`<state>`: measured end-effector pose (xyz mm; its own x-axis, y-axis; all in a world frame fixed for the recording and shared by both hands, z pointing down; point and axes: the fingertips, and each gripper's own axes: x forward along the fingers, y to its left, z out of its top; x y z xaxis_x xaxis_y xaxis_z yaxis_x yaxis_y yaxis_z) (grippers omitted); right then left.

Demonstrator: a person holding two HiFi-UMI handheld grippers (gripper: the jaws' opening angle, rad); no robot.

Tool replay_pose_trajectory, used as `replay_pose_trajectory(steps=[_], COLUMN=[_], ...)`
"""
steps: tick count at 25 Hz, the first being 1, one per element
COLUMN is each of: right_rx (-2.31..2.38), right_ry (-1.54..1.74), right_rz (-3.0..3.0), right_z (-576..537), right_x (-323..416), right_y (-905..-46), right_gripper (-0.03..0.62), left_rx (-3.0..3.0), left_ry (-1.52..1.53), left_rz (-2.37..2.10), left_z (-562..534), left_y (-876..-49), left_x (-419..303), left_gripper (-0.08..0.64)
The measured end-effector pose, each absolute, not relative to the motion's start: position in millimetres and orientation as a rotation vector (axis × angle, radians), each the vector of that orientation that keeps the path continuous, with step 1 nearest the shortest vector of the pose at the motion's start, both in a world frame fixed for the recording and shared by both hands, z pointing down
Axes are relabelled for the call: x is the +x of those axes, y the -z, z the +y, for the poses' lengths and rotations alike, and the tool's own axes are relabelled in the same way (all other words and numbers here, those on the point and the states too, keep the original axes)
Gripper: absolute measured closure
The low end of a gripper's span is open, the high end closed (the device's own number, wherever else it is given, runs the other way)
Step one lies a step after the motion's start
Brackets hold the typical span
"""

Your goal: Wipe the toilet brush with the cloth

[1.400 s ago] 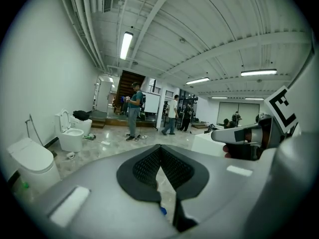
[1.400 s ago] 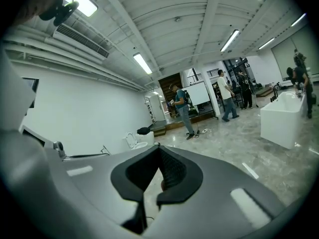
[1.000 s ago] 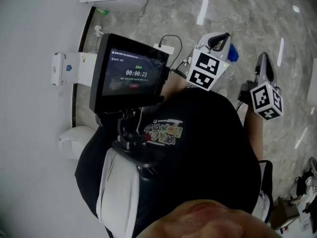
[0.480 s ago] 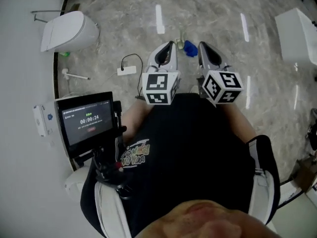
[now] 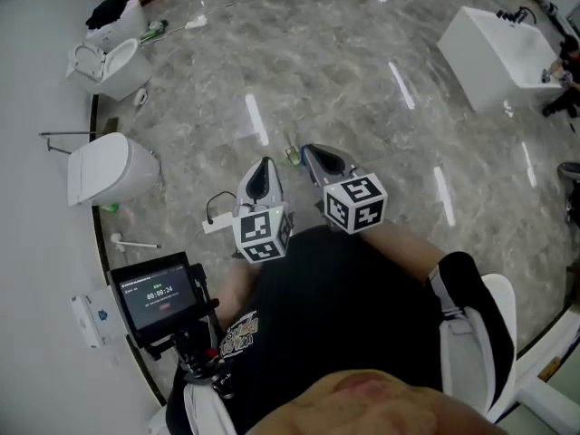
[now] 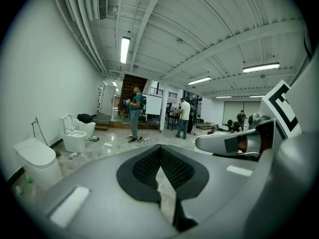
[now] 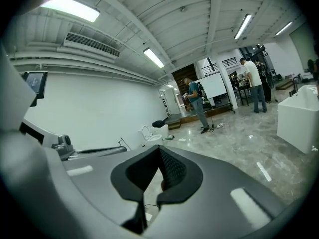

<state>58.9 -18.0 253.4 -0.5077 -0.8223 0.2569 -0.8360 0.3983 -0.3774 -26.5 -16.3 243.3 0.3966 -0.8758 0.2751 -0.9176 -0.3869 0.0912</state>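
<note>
I hold both grippers side by side at chest height, pointing out over the marble floor. My left gripper [image 5: 264, 163] [image 6: 160, 151] is shut with nothing between its pads. My right gripper [image 5: 308, 149] [image 7: 159, 151] is shut and empty too. A small blue-green thing [image 5: 292, 156], perhaps the cloth, lies on the floor just beyond the two tips. A white long-handled thing [image 5: 134, 242], possibly the toilet brush, lies on the floor by the left wall, well apart from both grippers.
Two white toilets [image 5: 111, 166] [image 5: 107, 62] stand along the left wall. A white tub [image 5: 494, 48] stands far right. A white power strip [image 5: 217, 224] with a cable lies near my feet. A small monitor [image 5: 159, 295] hangs off my chest. Several people [image 6: 135, 114] stand far off.
The head view has swung up and shows much more floor. The right gripper has closed in beside the left. Both sit lower and more central in the picture, jaws unchanged.
</note>
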Motion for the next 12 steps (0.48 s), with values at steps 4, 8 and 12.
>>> replay_pose_trajectory(steps=[4, 8, 12], right_rx=[1.555, 1.575, 1.579], right_ry=[-0.739, -0.746, -0.767], right_rz=[-2.613, -2.600, -2.612], right_z=[-17.8, -15.1, -15.4], right_x=[59.4, 59.6, 59.6], right_y=[-251.2, -254.4, -255.4], right_gripper=[0.592, 0.592, 0.592], left_rx=[2.459, 2.479, 2.467], left_ry=[-0.278, -0.291, -0.292], left_rz=[-1.590, -1.593, -1.599], left_z=[-15.2, -12.4, -13.4], left_y=[-241.9, -242.6, -241.6], left_x=[-25.1, -26.4, -29.3], left_gripper=[0.554, 0.552, 0.552])
